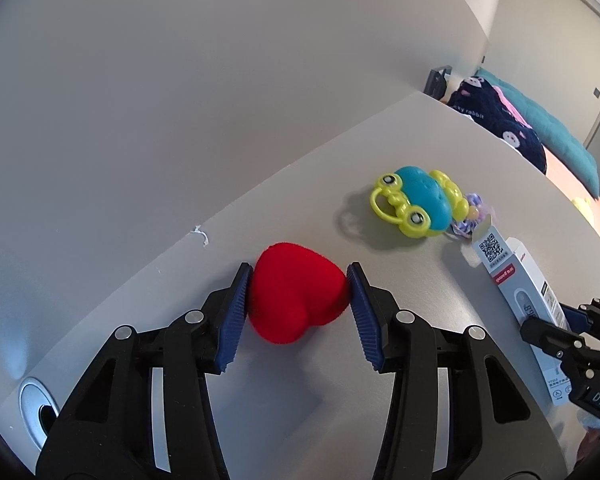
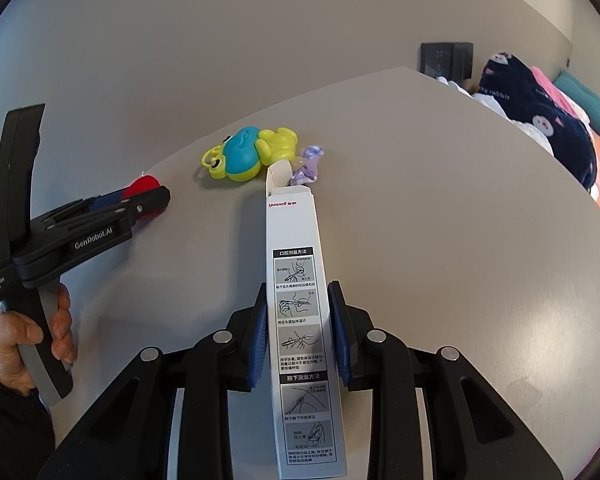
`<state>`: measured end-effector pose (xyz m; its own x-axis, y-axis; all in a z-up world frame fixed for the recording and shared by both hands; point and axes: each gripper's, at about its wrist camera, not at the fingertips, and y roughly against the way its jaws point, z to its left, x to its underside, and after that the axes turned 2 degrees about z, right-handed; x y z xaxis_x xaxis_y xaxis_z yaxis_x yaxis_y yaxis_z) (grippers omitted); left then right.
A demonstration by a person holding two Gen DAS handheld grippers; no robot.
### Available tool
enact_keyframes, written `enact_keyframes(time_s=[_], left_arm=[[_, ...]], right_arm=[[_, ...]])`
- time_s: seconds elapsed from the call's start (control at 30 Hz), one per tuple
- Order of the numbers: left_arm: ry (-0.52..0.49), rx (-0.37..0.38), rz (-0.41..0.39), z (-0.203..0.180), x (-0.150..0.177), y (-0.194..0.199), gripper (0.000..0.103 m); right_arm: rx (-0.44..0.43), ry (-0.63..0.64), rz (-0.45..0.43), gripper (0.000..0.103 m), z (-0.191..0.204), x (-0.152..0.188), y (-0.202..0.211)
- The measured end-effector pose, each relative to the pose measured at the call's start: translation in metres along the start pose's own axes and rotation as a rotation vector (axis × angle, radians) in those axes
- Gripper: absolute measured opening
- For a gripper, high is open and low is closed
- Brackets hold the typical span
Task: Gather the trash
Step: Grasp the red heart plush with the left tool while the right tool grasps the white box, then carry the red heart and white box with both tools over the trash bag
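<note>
Your left gripper [image 1: 298, 308] fingers squeeze red heart [image 1: 296, 296]. Right gripper [image 2: 299, 336] fingers hug box [image 2: 300, 320], maybe touching. Both on worktop [image 2: 460, 240]. Nothing binned yet.

Fuzzy heart-shaped plush [image 1: 296, 298] is solid bright red. Plastic frog toy [image 1: 418, 200] has a teal body with lime-yellow limbs. Long cardboard box [image 2: 302, 320] is white with grey instruction panels, red logo. Both grippers' ribbed pads [image 1: 236, 312] are dark blue.
</note>
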<state>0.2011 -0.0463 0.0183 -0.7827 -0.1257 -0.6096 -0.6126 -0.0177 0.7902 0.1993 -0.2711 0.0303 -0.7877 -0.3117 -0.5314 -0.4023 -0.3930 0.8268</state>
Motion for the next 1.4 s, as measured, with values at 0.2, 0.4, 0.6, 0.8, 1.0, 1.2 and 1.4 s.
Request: enact_keyframes(time_s=[0.2, 0.4, 0.6, 0.8, 1.0, 1.2, 1.4], left_arm=[[-0.018, 0.010, 0.004, -0.013, 0.010, 0.006, 0.048], [-0.052, 0.023, -0.002, -0.032, 0.019, 0.019, 0.048], [-0.093, 0.039, -0.011, -0.056, 0.030, 0.037, 0.048], [-0.129, 0.058, -0.011, -0.078, 0.043, 0.056, 0.048], [-0.176, 0.079, -0.016, -0.105, 0.057, 0.076, 0.048], [-0.237, 0.116, -0.026, -0.144, 0.077, 0.097, 0.048], [-0.317, 0.164, -0.034, -0.193, 0.096, 0.116, 0.048]], right_arm=[[0.009, -0.020, 0.007, 0.030, -0.007, 0.003, 0.006], [0.023, -0.023, -0.008, 0.030, -0.007, 0.012, 0.023], [0.028, -0.029, -0.028, 0.030, -0.007, 0.025, 0.046], [0.028, -0.050, -0.048, 0.030, -0.010, 0.039, 0.067], [0.036, -0.081, -0.077, 0.030, -0.017, 0.056, 0.092], [0.055, -0.124, -0.115, 0.030, -0.034, 0.084, 0.125], [0.084, -0.182, -0.147, 0.030, -0.056, 0.117, 0.159]])
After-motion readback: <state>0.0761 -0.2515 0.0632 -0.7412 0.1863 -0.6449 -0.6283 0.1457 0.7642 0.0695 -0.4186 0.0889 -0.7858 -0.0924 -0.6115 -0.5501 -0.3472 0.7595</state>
